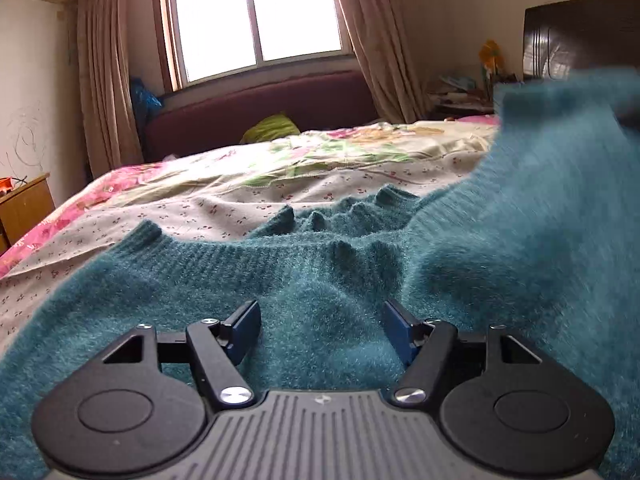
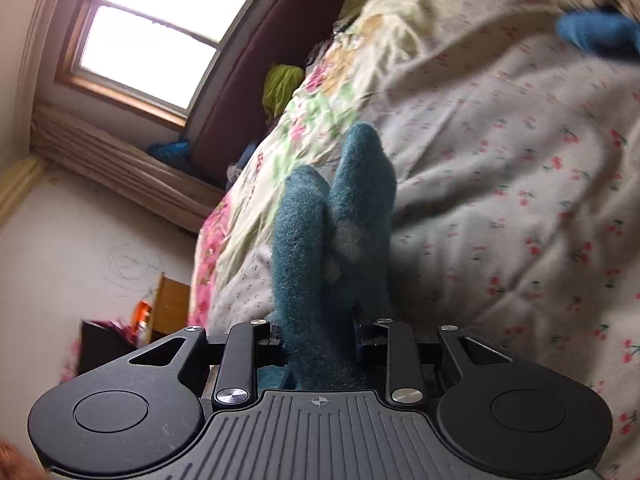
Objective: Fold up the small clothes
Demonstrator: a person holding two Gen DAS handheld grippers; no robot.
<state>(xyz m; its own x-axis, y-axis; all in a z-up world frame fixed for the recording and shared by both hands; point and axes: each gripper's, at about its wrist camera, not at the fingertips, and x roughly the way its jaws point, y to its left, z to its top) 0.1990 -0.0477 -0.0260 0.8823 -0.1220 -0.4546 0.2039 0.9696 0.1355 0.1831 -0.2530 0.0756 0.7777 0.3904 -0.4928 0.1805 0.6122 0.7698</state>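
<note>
A fuzzy teal sweater (image 1: 320, 272) lies spread on the floral bed sheet (image 1: 224, 204), its ribbed edge facing the window. My left gripper (image 1: 320, 322) hovers low over the sweater's near part, open, its blue pads (image 1: 246, 330) wide apart with only flat knit under the gap. On the right, a part of the sweater (image 1: 560, 168) is lifted off the bed and blurred. In the right wrist view, my right gripper (image 2: 320, 336) is shut on a bunched fold of the teal sweater (image 2: 332, 216) that stands up between its fingers and hides the pads. Another bit of teal knit (image 2: 596, 34) shows at the top right.
The bed fills most of both views, with a maroon padded bench (image 1: 260, 108) and a green cushion (image 1: 272, 128) beyond it under the window (image 1: 256, 16). A wooden cabinet (image 1: 24, 204) stands at the left. A cluttered nightstand (image 1: 460, 96) and a dark headboard (image 1: 580, 36) are at the right.
</note>
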